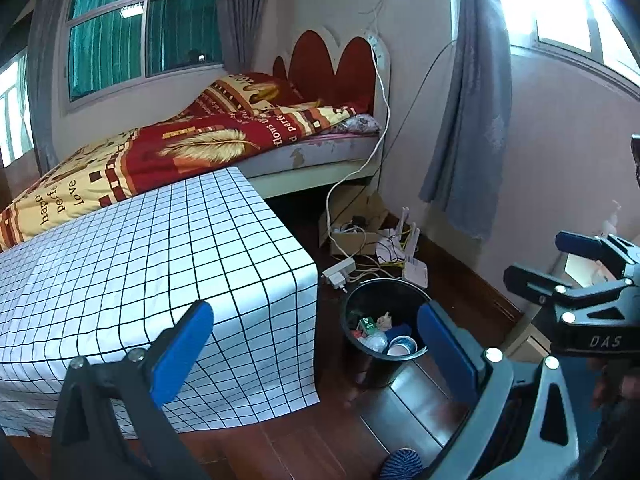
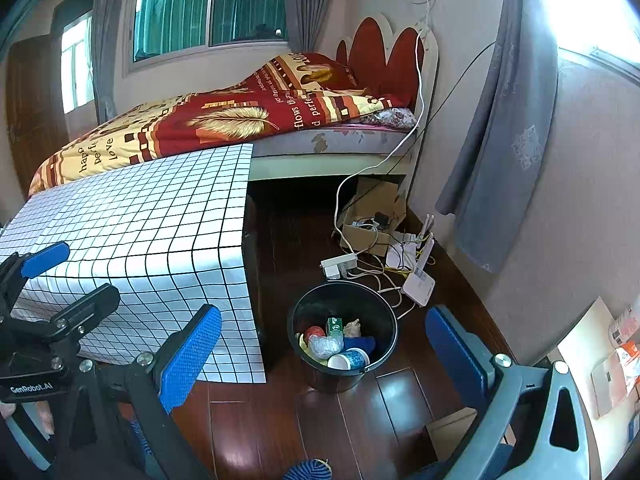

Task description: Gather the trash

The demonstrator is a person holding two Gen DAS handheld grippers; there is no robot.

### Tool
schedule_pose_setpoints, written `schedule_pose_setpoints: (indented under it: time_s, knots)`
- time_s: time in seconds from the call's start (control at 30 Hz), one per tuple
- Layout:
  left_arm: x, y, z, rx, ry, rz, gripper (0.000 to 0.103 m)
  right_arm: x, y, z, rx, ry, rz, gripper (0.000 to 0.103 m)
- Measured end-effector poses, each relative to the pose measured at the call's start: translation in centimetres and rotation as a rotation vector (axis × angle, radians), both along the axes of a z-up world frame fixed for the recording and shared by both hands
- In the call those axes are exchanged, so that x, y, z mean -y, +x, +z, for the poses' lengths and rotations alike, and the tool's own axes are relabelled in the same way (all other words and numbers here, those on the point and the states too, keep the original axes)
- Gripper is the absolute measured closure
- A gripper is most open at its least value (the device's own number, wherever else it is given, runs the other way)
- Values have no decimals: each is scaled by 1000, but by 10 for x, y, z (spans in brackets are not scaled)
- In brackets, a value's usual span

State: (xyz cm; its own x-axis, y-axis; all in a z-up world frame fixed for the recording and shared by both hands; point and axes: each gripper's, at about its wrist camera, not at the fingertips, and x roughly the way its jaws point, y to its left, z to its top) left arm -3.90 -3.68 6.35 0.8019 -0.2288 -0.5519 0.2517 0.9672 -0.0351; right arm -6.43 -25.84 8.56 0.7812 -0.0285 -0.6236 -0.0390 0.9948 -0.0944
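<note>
Jaws wide, empty on left gripper (image 1: 316, 348) and right gripper (image 2: 324, 356); black trash bin (image 2: 384, 320) at 12 o'clock holds cups, wrappers.

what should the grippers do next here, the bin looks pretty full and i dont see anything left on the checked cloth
Probably pull both back and scan the floor for leftover trash. The left gripper and right gripper are both open and empty, the black bin already holds a cup, a carton and wrappers, and the checked cloth shows nothing on it. The cables and router by the wall are not trash.
</note>
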Motion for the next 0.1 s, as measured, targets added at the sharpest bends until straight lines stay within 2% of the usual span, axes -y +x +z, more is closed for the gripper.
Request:
schedule_pose_setpoints:
  time_s: [0.1]
  knots:
    - [-3,3,0,-10,-7,15,1,0,-1,-1,-2,1,-4,0]
